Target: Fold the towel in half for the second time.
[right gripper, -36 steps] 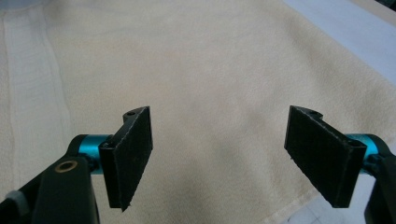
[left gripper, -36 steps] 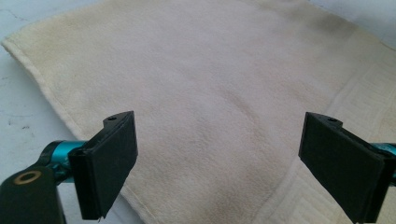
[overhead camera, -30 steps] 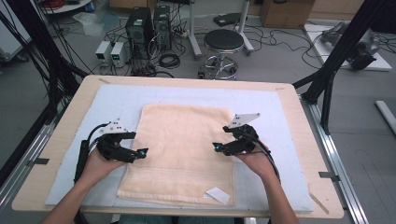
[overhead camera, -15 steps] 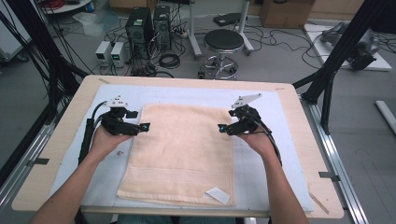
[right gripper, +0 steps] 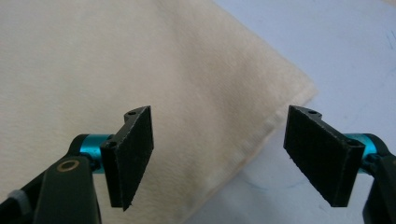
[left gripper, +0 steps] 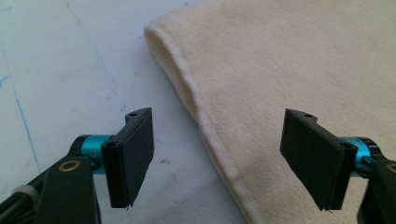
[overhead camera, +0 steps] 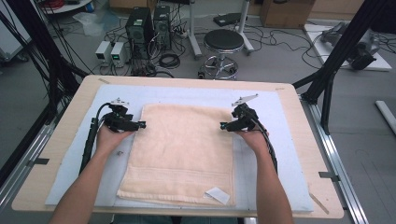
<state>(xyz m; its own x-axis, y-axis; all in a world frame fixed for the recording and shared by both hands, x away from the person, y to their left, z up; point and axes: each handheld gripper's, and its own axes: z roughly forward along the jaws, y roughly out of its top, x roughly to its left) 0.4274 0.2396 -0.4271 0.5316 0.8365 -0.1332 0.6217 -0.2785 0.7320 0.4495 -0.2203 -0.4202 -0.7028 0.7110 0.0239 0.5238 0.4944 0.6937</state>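
Cream towel lies flat in the desk middle. The left claw, at 10 o'clock, has been closing but grips nothing; the right claw, at 2 o'clock, stands open. They may pinch only one layer or miss the hem.

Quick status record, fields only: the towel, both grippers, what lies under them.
towel: cream towel lying flat on the pale mat, white label at its near right corner
left gripper: left gripper at the towel's far left edge, jaws apart and just closing, straddling the hem, not pressing
right gripper: right gripper at the far right edge, open, hem between its fingers, not gripped
surface: wooden table
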